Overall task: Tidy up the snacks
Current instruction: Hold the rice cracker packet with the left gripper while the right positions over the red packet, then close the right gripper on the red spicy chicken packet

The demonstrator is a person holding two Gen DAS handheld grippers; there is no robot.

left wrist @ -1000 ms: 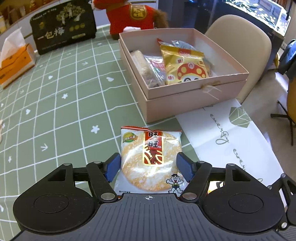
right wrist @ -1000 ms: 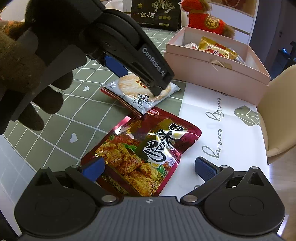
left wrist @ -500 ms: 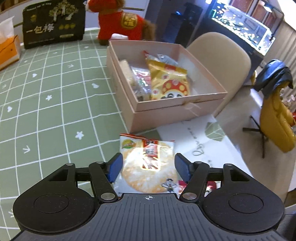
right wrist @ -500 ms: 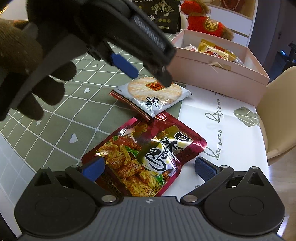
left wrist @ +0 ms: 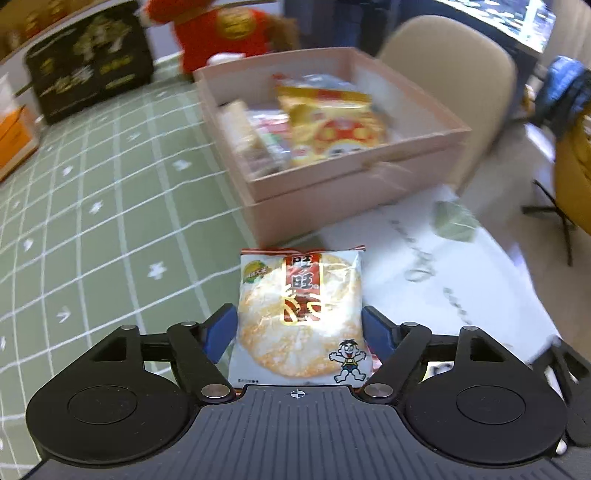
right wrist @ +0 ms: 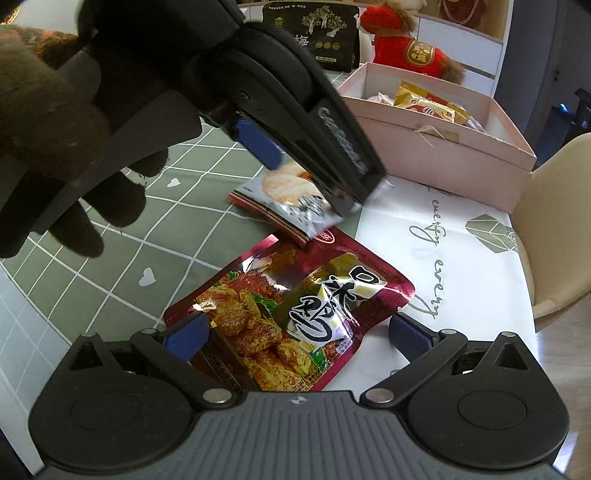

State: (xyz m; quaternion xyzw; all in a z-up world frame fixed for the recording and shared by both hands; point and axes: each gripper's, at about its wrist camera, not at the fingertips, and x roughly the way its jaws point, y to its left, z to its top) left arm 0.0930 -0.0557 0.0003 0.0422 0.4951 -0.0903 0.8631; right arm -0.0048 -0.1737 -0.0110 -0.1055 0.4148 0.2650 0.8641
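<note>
My left gripper (left wrist: 300, 326) is shut on a white rice cracker packet (left wrist: 301, 314) and holds it in the air above the table. The packet also shows in the right wrist view (right wrist: 291, 195), gripped under the left gripper's black body. The pink box (left wrist: 325, 192) with several snack bags inside stands ahead of it; it shows in the right wrist view (right wrist: 436, 147) too. My right gripper (right wrist: 295, 336) is open, its blue pads either side of a dark red snack pouch (right wrist: 295, 314) that lies flat on the table.
A white paper sheet (right wrist: 450, 258) lies beside the green checked tablecloth (left wrist: 110, 221). A black gift box (left wrist: 88, 59) and a red plush toy (left wrist: 229, 29) stand at the back. A beige chair (left wrist: 450, 85) is by the table edge.
My left gripper has lifted the rice cracker packet off the table and moved it toward the pink box. The right gripper has barely moved around the red pouch.
</note>
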